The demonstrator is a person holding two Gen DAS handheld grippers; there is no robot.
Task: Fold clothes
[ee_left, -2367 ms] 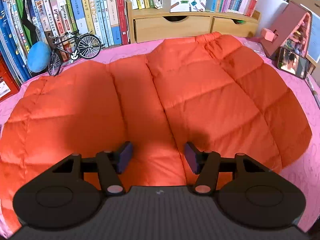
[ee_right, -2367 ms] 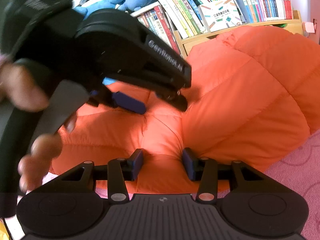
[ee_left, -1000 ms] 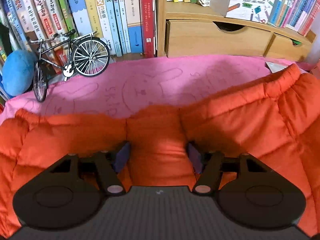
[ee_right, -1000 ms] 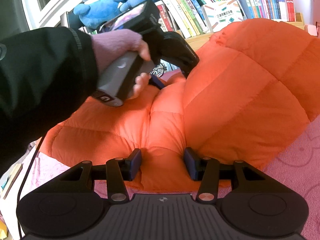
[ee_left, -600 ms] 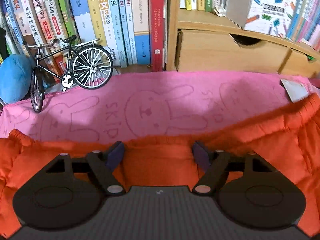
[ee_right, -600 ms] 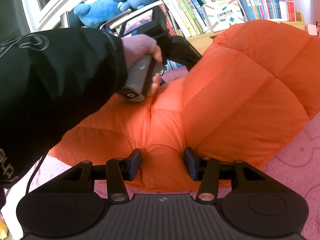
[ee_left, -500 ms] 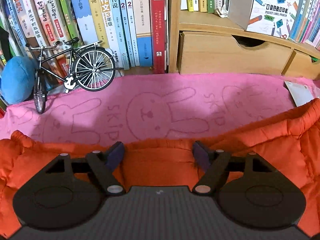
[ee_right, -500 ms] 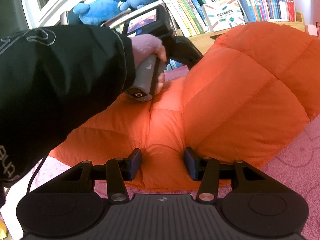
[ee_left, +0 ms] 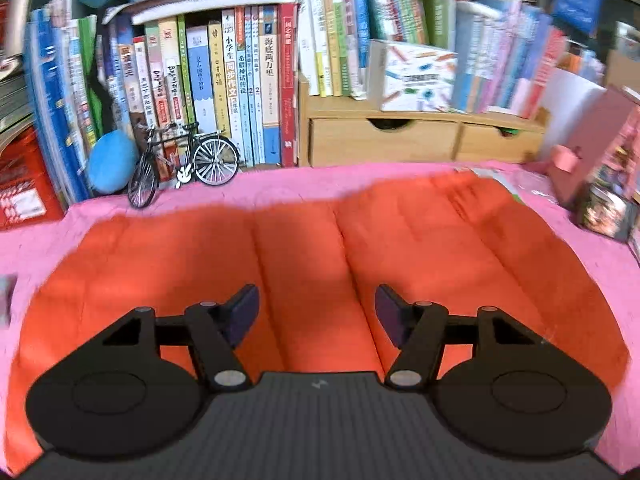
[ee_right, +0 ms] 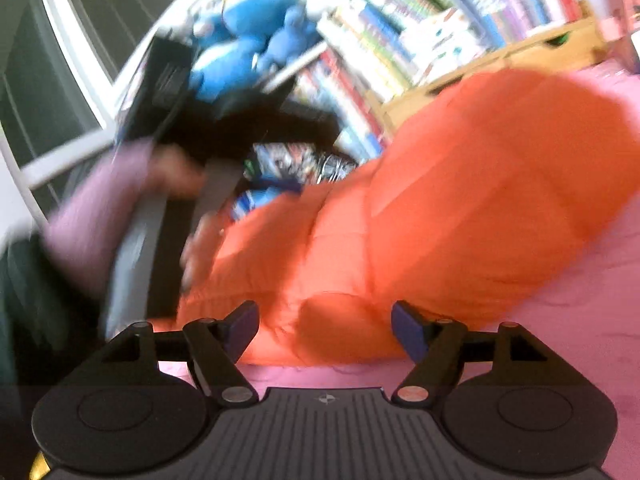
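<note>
Bookshelves (ee_left: 360,40) back our pink counter (ee_left: 280,188), where one orange quilted garment (ee_left: 320,248) lies flat, long axis left to right. Our left claw (ee_left: 316,312) hangs over its near half, spread but narrowing, pads gripping nothing. Our right claw (ee_right: 324,330) is widening, clear of its near edge.

The left gripper (ee_left: 316,310) is now pulled back from the far edge of the orange jacket (ee_left: 312,248), jaws closing on nothing. The right gripper (ee_right: 325,330) lets go the near edge, its jaws opening.
</note>
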